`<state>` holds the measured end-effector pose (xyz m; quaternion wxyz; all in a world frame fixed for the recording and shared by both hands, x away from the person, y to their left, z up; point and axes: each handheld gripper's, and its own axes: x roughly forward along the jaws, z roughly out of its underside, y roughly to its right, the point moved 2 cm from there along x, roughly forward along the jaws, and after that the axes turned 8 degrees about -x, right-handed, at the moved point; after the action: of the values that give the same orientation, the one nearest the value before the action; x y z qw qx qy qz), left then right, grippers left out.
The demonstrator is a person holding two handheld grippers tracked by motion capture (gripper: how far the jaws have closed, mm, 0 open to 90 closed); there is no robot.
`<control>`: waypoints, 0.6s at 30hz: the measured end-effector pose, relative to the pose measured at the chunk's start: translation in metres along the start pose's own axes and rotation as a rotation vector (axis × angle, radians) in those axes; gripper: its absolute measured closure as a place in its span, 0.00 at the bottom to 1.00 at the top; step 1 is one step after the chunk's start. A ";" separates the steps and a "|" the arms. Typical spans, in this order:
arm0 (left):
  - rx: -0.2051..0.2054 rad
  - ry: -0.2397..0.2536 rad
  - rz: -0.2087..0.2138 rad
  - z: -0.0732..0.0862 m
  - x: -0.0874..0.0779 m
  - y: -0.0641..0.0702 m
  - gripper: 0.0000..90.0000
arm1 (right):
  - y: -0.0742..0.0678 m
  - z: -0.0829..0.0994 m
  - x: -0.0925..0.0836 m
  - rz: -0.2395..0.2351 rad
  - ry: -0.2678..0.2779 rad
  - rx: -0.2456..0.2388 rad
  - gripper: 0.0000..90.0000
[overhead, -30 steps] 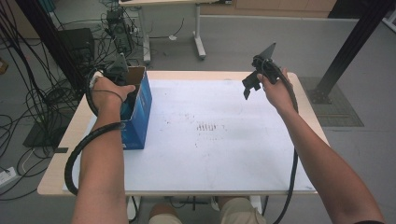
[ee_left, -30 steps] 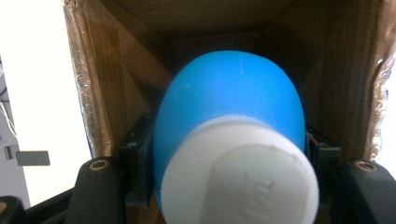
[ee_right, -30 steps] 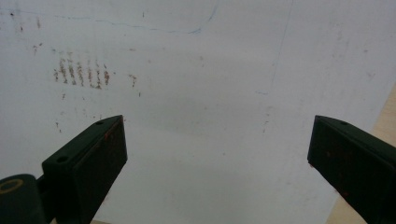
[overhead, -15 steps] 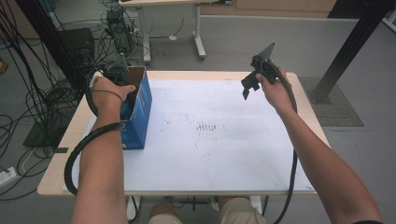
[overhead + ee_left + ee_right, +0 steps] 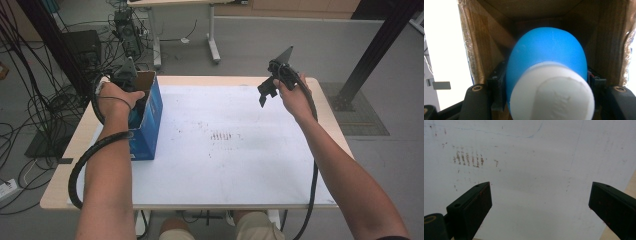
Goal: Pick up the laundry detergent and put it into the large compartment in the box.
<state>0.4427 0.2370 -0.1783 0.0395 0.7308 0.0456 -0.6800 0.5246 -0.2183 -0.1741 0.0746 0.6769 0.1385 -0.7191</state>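
Observation:
An open blue cardboard box (image 5: 150, 115) stands at the table's back left. My left gripper (image 5: 131, 82) reaches down into it. In the left gripper view, between brown inner walls (image 5: 486, 37), that gripper (image 5: 546, 82) is shut on a rounded blue object (image 5: 546, 52) with a white cap (image 5: 551, 95) facing the camera; both jaws press its sides. My right gripper (image 5: 265, 92) hovers above the table's back right, apart from the box. In the right gripper view it (image 5: 540, 202) stands open with nothing between its jaws, just the white sheet (image 5: 536, 157) below.
The white sheet (image 5: 240, 165) covers most of the wooden table (image 5: 60, 195) and has small brown marks (image 5: 222, 136) near its middle. Cables (image 5: 30, 105) and equipment lie on the floor at left. Another table's legs (image 5: 212, 40) stand behind, a black post (image 5: 372, 55) at right.

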 end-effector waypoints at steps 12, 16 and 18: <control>0.004 0.000 -0.005 0.000 0.000 0.002 0.41 | 0.001 0.001 0.000 0.001 0.000 0.001 0.05; 0.006 0.000 -0.005 0.000 0.000 0.002 0.41 | 0.000 0.001 -0.001 0.001 0.000 0.001 0.05; 0.005 0.002 -0.004 0.001 0.000 0.001 0.41 | 0.000 0.001 0.000 0.003 -0.001 0.000 0.05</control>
<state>0.4423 0.2359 -0.1784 0.0365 0.7315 0.0455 -0.6794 0.5241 -0.2184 -0.1739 0.0758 0.6765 0.1376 -0.7194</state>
